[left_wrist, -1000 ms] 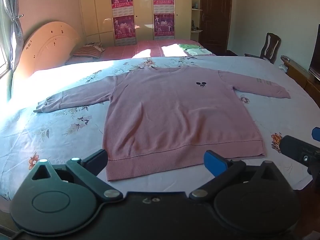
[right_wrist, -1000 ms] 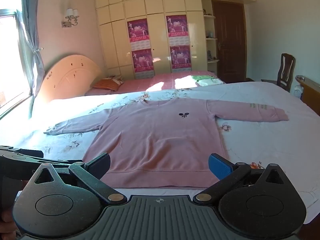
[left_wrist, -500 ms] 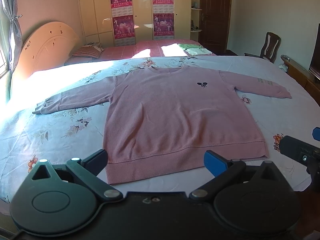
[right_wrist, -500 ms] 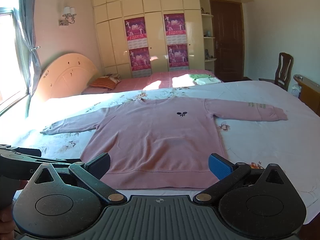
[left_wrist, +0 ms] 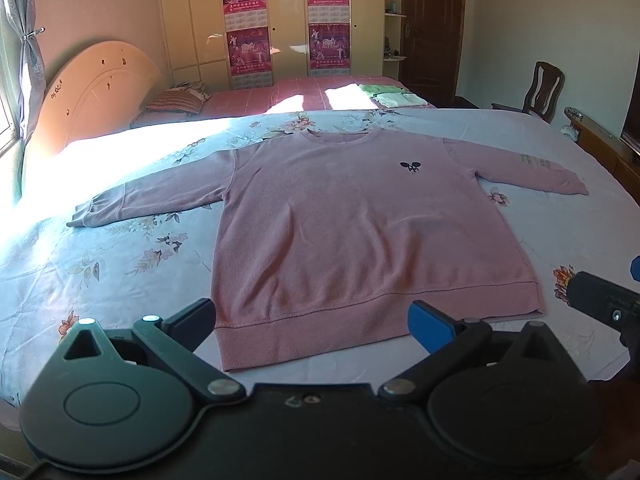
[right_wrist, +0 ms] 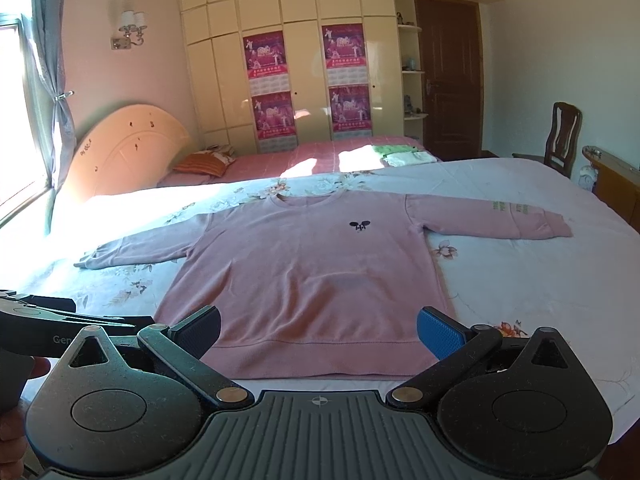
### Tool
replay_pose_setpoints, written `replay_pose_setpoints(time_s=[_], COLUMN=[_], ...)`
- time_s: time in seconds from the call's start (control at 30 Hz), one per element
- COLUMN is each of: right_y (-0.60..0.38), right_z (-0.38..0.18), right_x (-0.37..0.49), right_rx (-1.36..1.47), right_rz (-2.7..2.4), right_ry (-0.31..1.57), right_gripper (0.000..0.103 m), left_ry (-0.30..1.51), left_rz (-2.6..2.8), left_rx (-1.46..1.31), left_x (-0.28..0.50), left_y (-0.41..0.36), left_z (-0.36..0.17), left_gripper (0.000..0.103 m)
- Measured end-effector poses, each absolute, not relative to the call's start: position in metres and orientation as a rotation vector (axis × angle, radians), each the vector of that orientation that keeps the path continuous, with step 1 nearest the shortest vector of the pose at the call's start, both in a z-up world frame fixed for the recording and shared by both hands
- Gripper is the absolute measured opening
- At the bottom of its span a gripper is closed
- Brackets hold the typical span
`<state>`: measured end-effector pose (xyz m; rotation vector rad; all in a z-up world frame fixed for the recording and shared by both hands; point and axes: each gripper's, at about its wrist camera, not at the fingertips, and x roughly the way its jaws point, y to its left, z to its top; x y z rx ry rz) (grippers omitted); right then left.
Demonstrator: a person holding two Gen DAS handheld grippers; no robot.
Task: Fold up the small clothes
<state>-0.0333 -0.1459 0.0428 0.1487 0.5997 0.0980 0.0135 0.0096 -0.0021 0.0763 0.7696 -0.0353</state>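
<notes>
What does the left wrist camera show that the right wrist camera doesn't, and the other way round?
Only the left wrist view shows the right hand-held gripper from outside, at its right edge, though whether it is open cannot be told there.

Only the right wrist view shows the wall lamp whole, the window, and a fingertip gripping the left tool.

Both show the pink sweatshirt lying flat and unfolded on the floral bedsheet, sleeves spread, the folded green clothes on the far bed, the wooden chair, and their own fingers wide open, holding nothing.

A wooden chair (right_wrist: 565,133) stands by a dark door (right_wrist: 448,80); four magenta posters (right_wrist: 346,51) hang on wardrobe doors.
</notes>
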Motion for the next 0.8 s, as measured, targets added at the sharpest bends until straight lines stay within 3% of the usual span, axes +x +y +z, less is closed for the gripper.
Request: replay_pose_setpoints(time_s=[0.8], right_y=[-0.1421], right_z=[0.043], right_x=[-0.0263], right_rx=[0.14], right_rz=[0.105], right_ry=[0.609], right_gripper=[0.103], left_ry=[0.763], left_rz=[-0.031], left_rx=[0.09], left_x=[0.0156], left_y=[0.0133], left_z=[-0.0013], left_gripper=[0.103])
